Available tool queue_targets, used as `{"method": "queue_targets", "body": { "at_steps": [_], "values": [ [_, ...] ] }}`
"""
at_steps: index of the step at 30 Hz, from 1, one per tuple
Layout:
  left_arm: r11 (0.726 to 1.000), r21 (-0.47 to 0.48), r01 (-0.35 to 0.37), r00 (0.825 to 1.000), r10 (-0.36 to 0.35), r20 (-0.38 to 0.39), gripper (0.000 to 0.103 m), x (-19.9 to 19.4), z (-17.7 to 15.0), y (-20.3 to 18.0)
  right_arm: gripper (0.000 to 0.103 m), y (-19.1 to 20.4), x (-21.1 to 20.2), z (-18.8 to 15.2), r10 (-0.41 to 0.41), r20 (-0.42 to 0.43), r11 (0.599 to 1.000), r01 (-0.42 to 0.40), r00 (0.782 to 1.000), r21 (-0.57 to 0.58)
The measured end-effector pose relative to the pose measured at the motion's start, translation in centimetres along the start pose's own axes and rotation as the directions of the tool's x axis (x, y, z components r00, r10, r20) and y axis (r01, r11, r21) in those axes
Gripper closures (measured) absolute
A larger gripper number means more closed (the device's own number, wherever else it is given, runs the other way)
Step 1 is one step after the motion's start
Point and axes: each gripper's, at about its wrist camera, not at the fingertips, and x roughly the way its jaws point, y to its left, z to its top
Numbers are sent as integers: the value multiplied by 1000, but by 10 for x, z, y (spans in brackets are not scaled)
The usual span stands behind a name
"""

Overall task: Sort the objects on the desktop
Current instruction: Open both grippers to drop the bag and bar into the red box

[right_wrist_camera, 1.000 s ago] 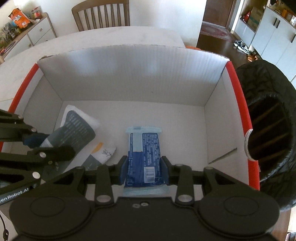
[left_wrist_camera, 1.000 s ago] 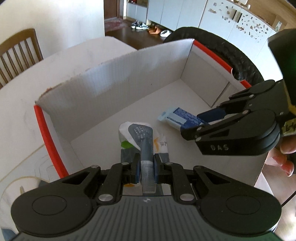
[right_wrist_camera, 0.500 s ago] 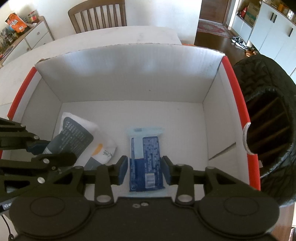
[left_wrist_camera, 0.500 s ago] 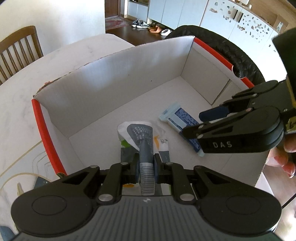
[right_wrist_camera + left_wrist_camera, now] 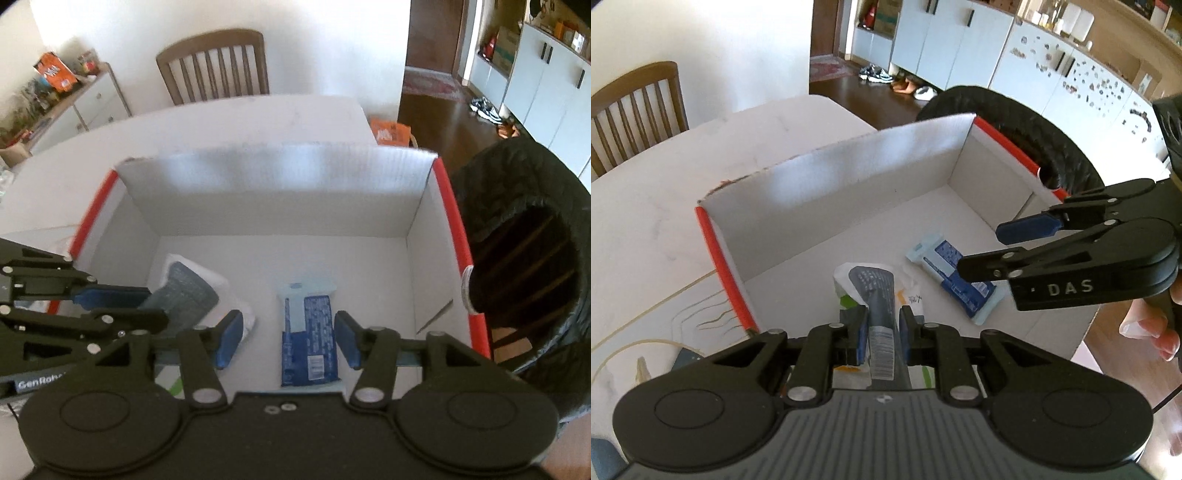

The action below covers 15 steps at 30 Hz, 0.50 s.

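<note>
A white cardboard box with red edges stands on the table. My left gripper is shut on the neck of a grey-and-white pouch, whose far end rests on the box floor. A blue packet lies flat on the floor beside it. Above that packet my right gripper has its jaws opening, and its pads stand apart from the packet. The left wrist view shows the right gripper from the side, over the blue packet. From the right wrist, the left gripper is on the pouch.
A black bin lined with a bag stands just right of the box. A wooden chair is behind the white table. A person's fingers hold the right gripper. An orange bag sits past the table's far corner.
The right jaws have spread and let go of the blue packet, which now lies on the box floor. Both grippers have risen a little. The left keeps its hold on the pouch.
</note>
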Motion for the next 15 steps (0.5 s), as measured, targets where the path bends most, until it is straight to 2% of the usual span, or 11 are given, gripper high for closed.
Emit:
{"method": "queue_targets", "body": {
  "at_steps": [10,11,13,15],
  "values": [
    [1000,5,-12,996,12,85,87,-34,-9,-10,48,-2,-35,-5,28,74,1000,-29,997,7],
    [1000,2,-12,995,12,99,87,-38,-11,-11,47,-1,-39,-8,31,82,999,-32,996,6],
    [1000,6,-10,991,9,131,87,-48,-15,-13,38,-1,-47,-12,35,106,999,-36,994,6],
    [1000,22,-21,987,17,159,87,-58,-21,-16,38,1,-56,-15,43,131,999,-43,990,-1]
  ]
}}
